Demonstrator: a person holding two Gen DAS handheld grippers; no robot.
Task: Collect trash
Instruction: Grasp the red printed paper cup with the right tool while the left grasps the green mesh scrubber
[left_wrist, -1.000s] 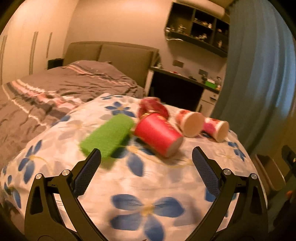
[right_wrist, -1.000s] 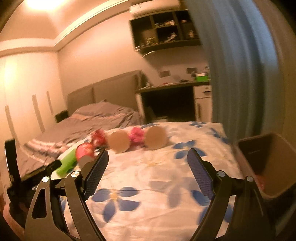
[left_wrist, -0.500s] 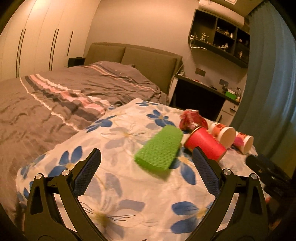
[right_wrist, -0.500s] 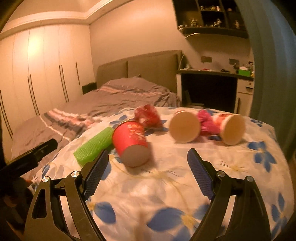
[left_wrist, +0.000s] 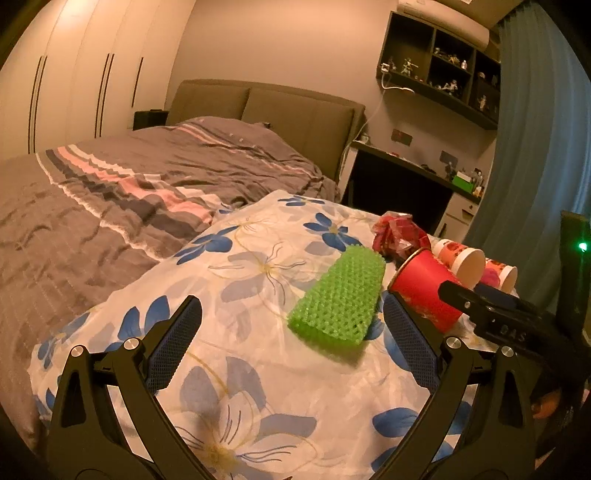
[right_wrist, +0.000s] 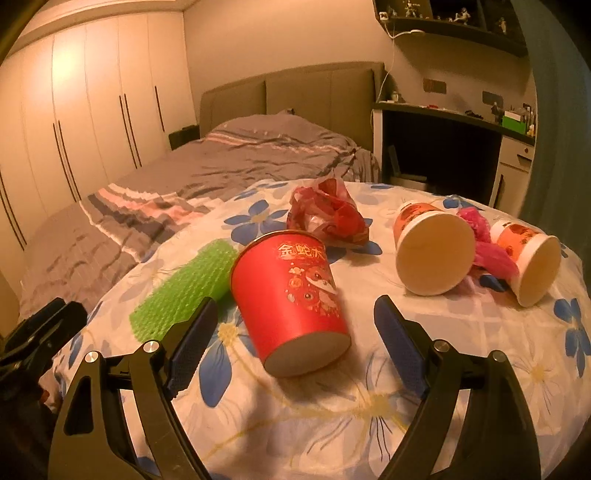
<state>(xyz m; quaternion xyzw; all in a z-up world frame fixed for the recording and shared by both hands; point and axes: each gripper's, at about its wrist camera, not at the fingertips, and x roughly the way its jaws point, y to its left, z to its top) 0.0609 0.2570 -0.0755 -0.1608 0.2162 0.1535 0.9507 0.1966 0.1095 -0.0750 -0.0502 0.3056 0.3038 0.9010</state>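
Right wrist view: red paper cup (right_wrist: 291, 299) lies on its side on the floral quilt (right_wrist: 332, 406), base toward the camera, sitting between and just ahead of the spread fingers of the right gripper (right_wrist: 291, 345). No pad touches it; nothing is held. Green mesh sleeve (right_wrist: 184, 288) lies just left of the cup, touching or nearly touching it. Crumpled red wrapper (right_wrist: 325, 214) sits behind the cup. Further right, two white-bottomed orange cups (right_wrist: 432, 247) lie on their sides with a pink wrapper (right_wrist: 487, 240) wedged between them.

Left wrist view: left gripper (left_wrist: 291, 345) also stands wide apart and empty, over the quilt. Green sleeve (left_wrist: 340, 299) lies just beyond its fingertips, nearer the right-hand finger. Red cup (left_wrist: 424, 291) lies to the right, partly hidden by the black body of the other gripper.

Surroundings: grey striped duvet (left_wrist: 110, 192) covers the bed on the left; padded headboard (left_wrist: 266, 114) beyond; dark desk (right_wrist: 443, 147) and wall shelves (left_wrist: 439, 74) to the right; blue curtain (left_wrist: 535, 147) at the edge.
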